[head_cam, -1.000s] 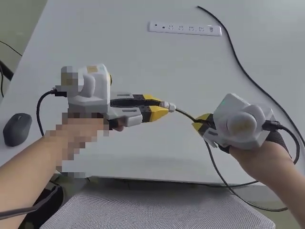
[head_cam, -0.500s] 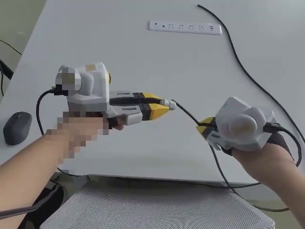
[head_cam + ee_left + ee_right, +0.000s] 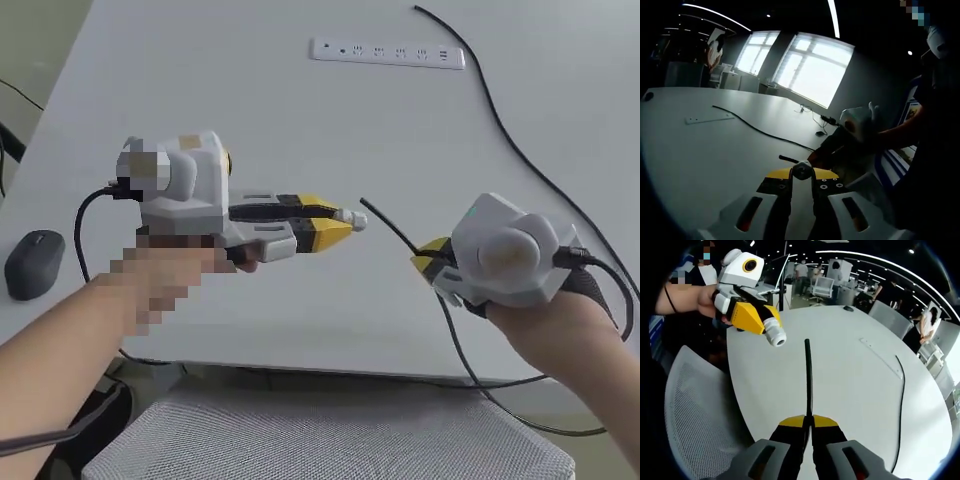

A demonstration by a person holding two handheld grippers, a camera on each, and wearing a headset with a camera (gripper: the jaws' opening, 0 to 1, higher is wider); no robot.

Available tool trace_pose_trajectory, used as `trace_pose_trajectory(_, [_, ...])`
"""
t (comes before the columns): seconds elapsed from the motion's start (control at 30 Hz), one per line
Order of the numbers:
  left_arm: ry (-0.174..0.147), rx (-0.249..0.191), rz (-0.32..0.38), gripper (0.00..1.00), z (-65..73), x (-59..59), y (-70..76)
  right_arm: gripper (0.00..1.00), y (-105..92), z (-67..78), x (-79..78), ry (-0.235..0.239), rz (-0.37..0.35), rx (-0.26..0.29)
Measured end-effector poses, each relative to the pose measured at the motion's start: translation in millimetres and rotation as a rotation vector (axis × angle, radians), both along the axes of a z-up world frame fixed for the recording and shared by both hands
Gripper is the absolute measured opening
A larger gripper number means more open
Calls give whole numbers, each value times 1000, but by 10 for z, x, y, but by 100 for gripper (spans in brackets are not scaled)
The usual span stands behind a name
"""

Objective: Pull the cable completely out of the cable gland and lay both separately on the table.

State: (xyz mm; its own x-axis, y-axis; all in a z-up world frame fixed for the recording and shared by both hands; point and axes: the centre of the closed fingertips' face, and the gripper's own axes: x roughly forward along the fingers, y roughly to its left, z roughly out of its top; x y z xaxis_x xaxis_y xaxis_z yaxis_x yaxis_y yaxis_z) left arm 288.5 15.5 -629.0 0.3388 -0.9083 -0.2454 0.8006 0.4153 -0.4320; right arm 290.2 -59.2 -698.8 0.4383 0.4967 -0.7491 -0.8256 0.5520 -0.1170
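Above the white bench (image 3: 300, 120), I am clenching my left claw (image 3: 343, 224) on the seemingly light, rigid cable gland (image 3: 776, 338) and my right claw (image 3: 808, 423) on the thin, probably pliant cable (image 3: 809, 380) behind its freed end.

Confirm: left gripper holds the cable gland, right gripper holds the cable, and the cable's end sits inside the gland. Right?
Not quite. The cable end is not inside the cable gland. The right gripper view shows its tip free in the air, with a clear gap to the gland's mouth. The rest is right: the left gripper holds the cable gland and the right gripper holds the cable.
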Motion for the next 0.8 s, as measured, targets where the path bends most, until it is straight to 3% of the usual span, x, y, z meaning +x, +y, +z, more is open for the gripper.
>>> trace_pose_trajectory(0.37, [-26, 13, 21, 15, -165, -23, 96, 0, 194, 79, 208, -11, 34, -28])
trace_pose_trajectory(0.63, [-41, 34, 47, 15, -386, -69, 262, 0, 384, 11, 342, 16, 76, -65])
trace_pose_trajectory(0.8, [-17, 37, 68, 15, -553, -83, 380, 0, 550, -38, 407, 28, 109, -83])
